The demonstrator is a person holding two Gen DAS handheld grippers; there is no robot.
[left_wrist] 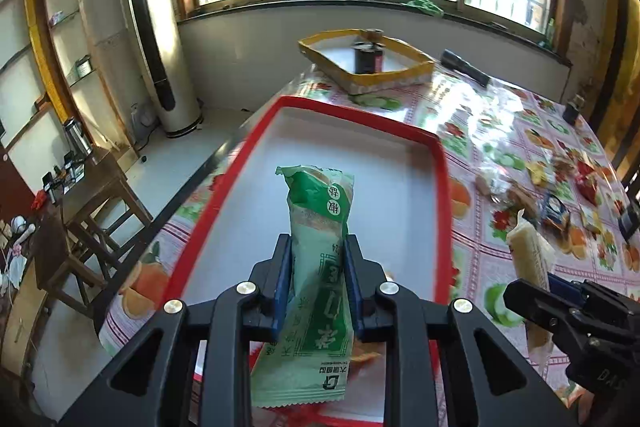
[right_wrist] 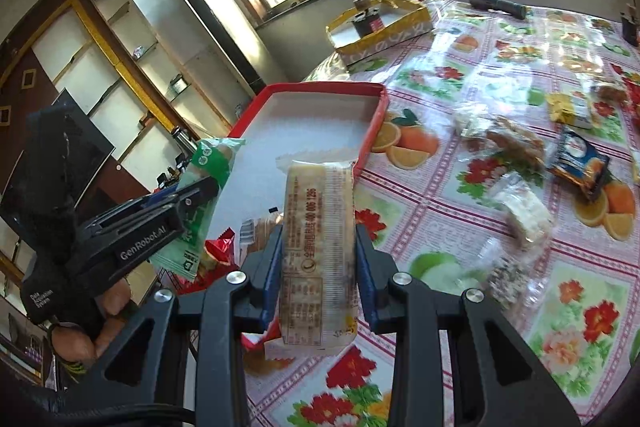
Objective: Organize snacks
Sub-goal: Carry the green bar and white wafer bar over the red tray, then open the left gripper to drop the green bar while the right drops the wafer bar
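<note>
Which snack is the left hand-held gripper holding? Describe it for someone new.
Find the red-rimmed white tray on the floral tablecloth. Above it, the left hand-held gripper clamps a long green plastic snack packet, unlike the pale cream packet beside it.

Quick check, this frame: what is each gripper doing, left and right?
Left gripper: closed on the green snack packet, over the red tray.
Right gripper: closed on the pale snack bar.

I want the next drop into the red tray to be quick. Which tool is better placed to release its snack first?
Left. The left tool holds the green packet directly above the red tray; the right tool with its pale bar sits beside the rim.
</note>
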